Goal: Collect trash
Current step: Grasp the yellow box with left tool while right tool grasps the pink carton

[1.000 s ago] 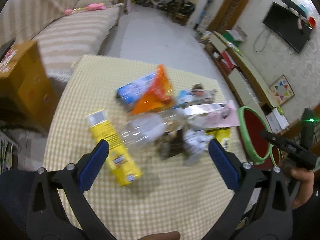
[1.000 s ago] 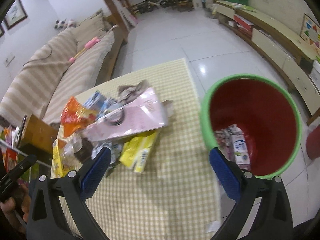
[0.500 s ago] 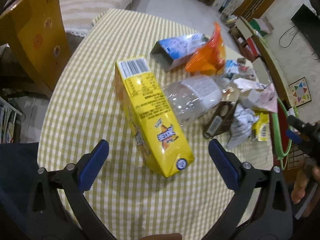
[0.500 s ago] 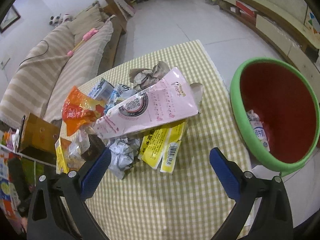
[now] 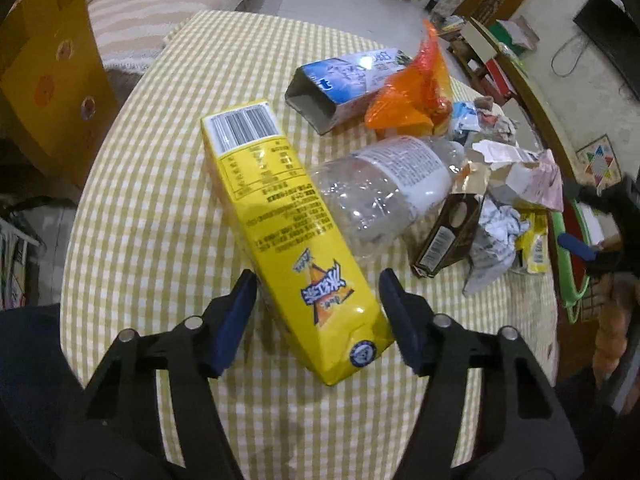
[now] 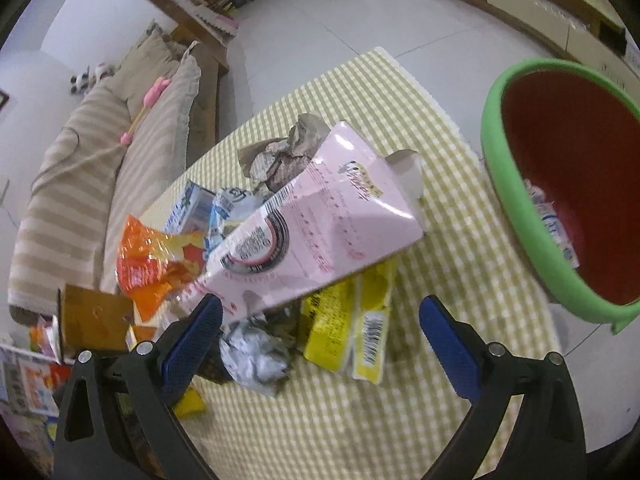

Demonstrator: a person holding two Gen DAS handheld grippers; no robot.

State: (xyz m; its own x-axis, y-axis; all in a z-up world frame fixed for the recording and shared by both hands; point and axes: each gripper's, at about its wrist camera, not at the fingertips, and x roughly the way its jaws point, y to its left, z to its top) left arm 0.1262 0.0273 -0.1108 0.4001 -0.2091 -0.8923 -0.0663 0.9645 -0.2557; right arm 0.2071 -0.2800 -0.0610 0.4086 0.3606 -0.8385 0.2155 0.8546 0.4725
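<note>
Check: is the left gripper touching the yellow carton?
Cannot tell. In the left wrist view the closing left gripper straddles the yellow carton; the right pad sits against its edge, but neither contact nor a gap shows plainly.

A beige striped fabric sofa [image 6: 80, 184] stands beyond the yellow-and-white checked tabletop [image 5: 160, 208]. A pink long-handled toy [image 6: 146, 106] lies on its cushions. A yellow cardboard box [image 5: 48, 80] sits beside the tabletop. A black flat-screen television [image 5: 608, 36] hangs on the wall above a low long cabinet [image 5: 532, 92].
</note>
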